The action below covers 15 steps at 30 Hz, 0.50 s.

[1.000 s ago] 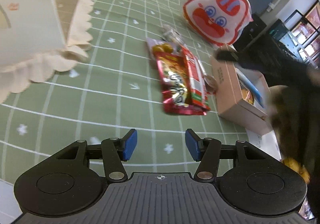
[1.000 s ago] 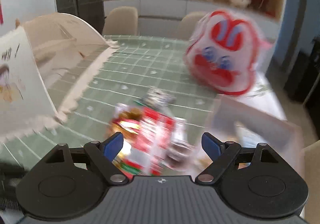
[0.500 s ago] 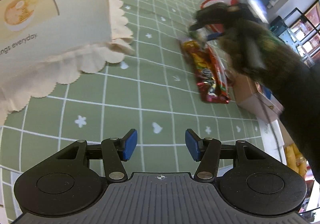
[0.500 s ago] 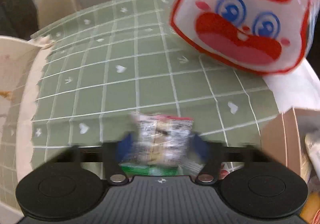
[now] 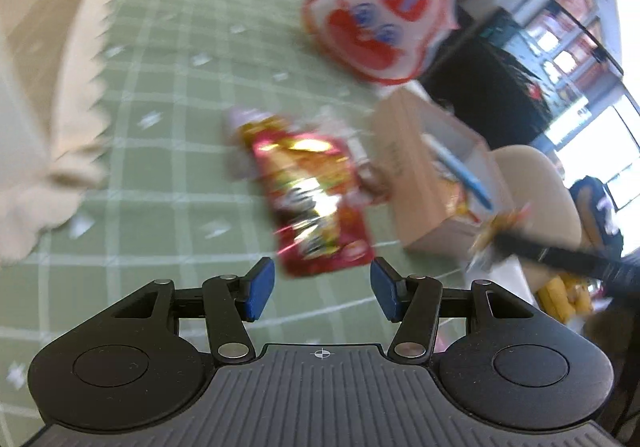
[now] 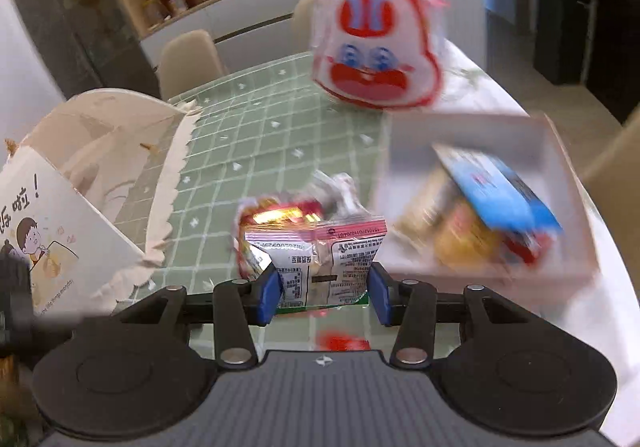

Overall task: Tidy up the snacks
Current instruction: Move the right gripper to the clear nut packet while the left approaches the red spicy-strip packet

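Note:
My right gripper is shut on a small silver snack packet with printed text and holds it above the table. Under it lies a red snack bag, also in the left wrist view, just ahead of my left gripper, which is open and empty. An open cardboard box with snacks in it stands to the right; it also shows in the left wrist view. The right gripper arm reaches in at the right of the left wrist view.
A cream paper bag with scalloped edge lies at the left, also in the left wrist view. A white-and-red rabbit-face bag stands at the back of the green checked tablecloth. Chairs stand behind the table.
My right gripper has lifted the silver packet off the table and drawn back to the right. My left gripper has swung right toward the red bag and stayed open.

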Motion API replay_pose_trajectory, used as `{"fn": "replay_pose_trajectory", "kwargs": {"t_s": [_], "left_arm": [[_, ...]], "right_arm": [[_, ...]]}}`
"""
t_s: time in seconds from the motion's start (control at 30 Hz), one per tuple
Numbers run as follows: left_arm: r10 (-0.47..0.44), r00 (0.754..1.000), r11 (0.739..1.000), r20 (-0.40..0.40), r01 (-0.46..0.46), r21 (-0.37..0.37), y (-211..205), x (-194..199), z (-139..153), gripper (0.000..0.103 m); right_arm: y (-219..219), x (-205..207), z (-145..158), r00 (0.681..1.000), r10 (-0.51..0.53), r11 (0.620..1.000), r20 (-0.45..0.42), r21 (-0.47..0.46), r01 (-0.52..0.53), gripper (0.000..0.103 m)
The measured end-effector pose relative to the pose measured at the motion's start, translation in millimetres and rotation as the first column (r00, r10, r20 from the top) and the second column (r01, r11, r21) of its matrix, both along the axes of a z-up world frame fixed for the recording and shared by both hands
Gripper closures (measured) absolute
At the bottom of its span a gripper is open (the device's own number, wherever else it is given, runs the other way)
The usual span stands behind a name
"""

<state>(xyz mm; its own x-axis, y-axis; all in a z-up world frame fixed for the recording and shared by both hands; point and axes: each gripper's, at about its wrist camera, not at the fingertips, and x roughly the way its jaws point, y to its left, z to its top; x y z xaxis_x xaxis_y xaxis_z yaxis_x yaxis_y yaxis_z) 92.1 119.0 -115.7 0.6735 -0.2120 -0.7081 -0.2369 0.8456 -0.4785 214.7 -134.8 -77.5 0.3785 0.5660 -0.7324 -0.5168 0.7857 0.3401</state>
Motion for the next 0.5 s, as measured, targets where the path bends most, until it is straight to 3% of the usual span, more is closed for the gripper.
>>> {"fn": "replay_pose_trajectory", "kwargs": {"t_s": [0.1, 0.27, 0.33, 0.4, 0.43, 0.47, 0.5], "left_arm": [[-0.007, 1.000, 0.999, -0.005, 0.007, 0.035, -17.8, 8.1, 4.4, 0.045], [-0.087, 0.995, 0.995, -0.047, 0.090, 0.051, -52.1, 2.6, 8.2, 0.045], [-0.135, 0.987, 0.990, -0.091, 0.137, 0.021, -71.3, -0.8, 3.3, 0.045], [-0.186, 0.973, 0.983, -0.137, 0.185, -0.024, -88.8, -5.5, -4.1, 0.045], [-0.207, 0.966, 0.978, -0.154, 0.203, -0.044, -96.5, -8.4, -7.2, 0.045], [-0.228, 0.958, 0.973, -0.171, 0.221, -0.061, -103.9, -10.9, -10.1, 0.045], [-0.253, 0.949, 0.967, -0.190, 0.242, -0.079, -112.6, -13.9, -12.5, 0.045]], "right_arm": [[-24.3, -1.4, -18.6, 0.997, -0.045, 0.998, -0.060, 0.044, 0.047, 0.058], [-40.7, -24.3, -41.1, 0.999, -0.038, 0.983, 0.036, -0.176, 0.044, 0.058], [-53.0, -28.3, -48.7, 0.997, -0.029, 0.974, 0.068, -0.224, 0.043, 0.057], [-64.1, -31.8, -51.4, 0.997, 0.008, 0.975, 0.071, -0.221, 0.008, 0.049], [-67.7, -33.5, -51.3, 0.997, 0.027, 0.975, 0.067, -0.224, -0.011, 0.035], [-72.0, -36.4, -50.4, 0.996, 0.036, 0.974, 0.078, -0.228, -0.018, 0.030], [-76.5, -40.6, -48.6, 0.994, 0.041, 0.972, 0.103, -0.233, -0.016, 0.030]]}}
